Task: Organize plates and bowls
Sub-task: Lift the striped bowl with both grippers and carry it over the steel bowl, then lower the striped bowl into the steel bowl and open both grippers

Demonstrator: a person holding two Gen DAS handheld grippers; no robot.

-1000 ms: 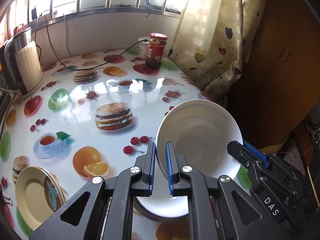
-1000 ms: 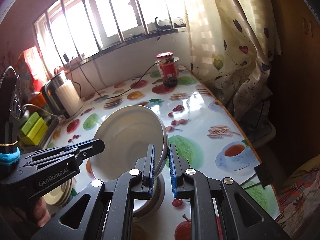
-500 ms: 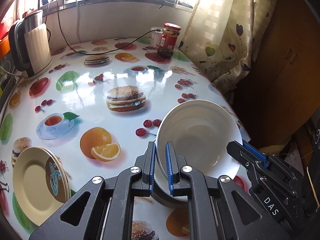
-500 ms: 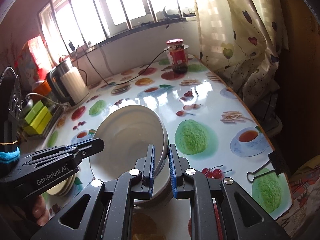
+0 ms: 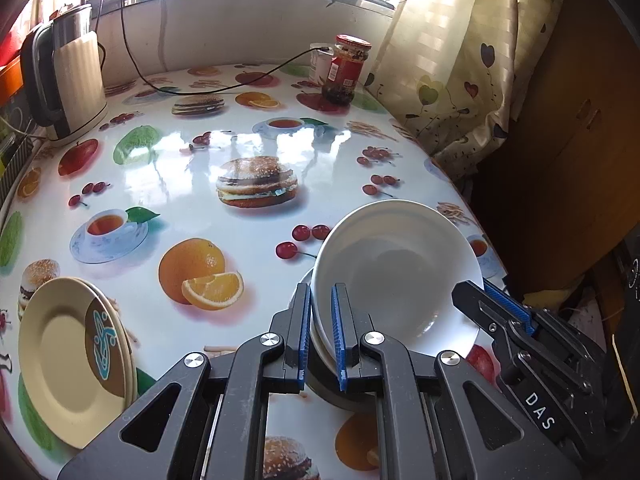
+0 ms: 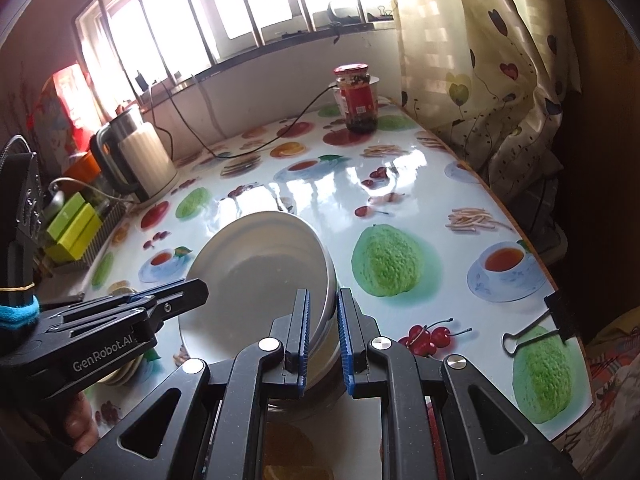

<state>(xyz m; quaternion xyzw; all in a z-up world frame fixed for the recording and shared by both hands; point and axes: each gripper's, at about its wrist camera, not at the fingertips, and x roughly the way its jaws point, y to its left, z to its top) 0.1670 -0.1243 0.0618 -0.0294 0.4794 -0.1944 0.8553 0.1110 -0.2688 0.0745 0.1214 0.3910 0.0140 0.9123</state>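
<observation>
A white bowl (image 5: 400, 272) is gripped from both sides just above the table. My left gripper (image 5: 320, 312) is shut on its left rim, and my right gripper (image 5: 490, 300) clamps the opposite rim. In the right wrist view the same bowl (image 6: 256, 276) fills the middle, with my right gripper (image 6: 323, 316) shut on its right rim and my left gripper (image 6: 180, 294) on its left. A second white bowl (image 5: 340, 394) sits directly under it, and the held one is nested into it. I cannot tell whether they touch. Stacked cream plates (image 5: 68, 360) lie at the near left.
An electric kettle (image 5: 68, 80) stands at the far left, its black cable (image 5: 224, 88) running across the back of the table. A red-lidded jar (image 5: 346, 70) stands near the curtain (image 5: 460, 72). A binder clip (image 6: 536, 330) is clamped on the table's right edge (image 6: 516, 224). Green boxes (image 6: 72, 228) sit left.
Both grippers have sunk with the white bowl held between them, bringing it down closer onto the bowl beneath. Their grips are unchanged.
</observation>
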